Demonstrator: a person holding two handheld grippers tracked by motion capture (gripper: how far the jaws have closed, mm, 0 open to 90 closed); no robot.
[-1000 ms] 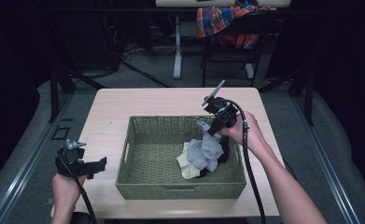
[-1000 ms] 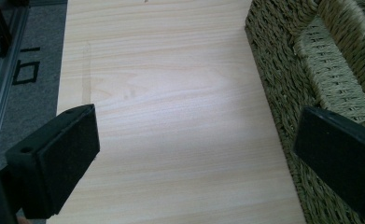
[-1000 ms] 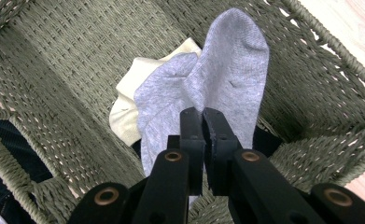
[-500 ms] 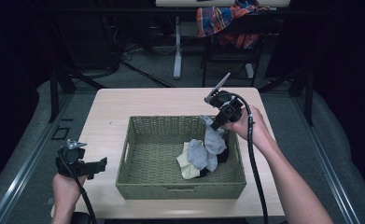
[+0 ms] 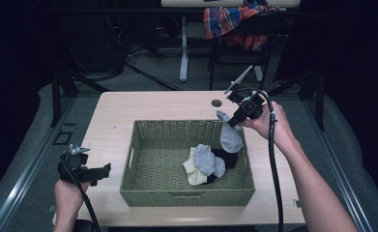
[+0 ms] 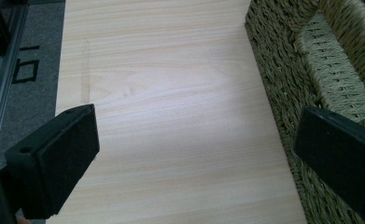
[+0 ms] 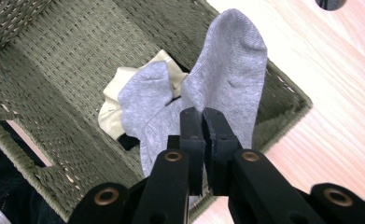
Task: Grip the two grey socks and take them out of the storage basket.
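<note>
Wooden table (image 5: 143,104) under me; my right gripper (image 7: 203,122), jaws clamped on a grey sock (image 7: 227,74), lifts it above the basket (image 5: 143,188); other socks (image 5: 203,164) lie below. My left gripper (image 6: 194,154) gapes wide, holding nothing.

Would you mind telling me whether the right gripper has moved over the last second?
Yes. The right gripper, shut on a grey sock, has risen and shifted toward the basket's far right corner, lifting the sock off the pile.

Grey sock (image 5: 230,137) dangling (over basket (image 5: 143,191)).
</note>
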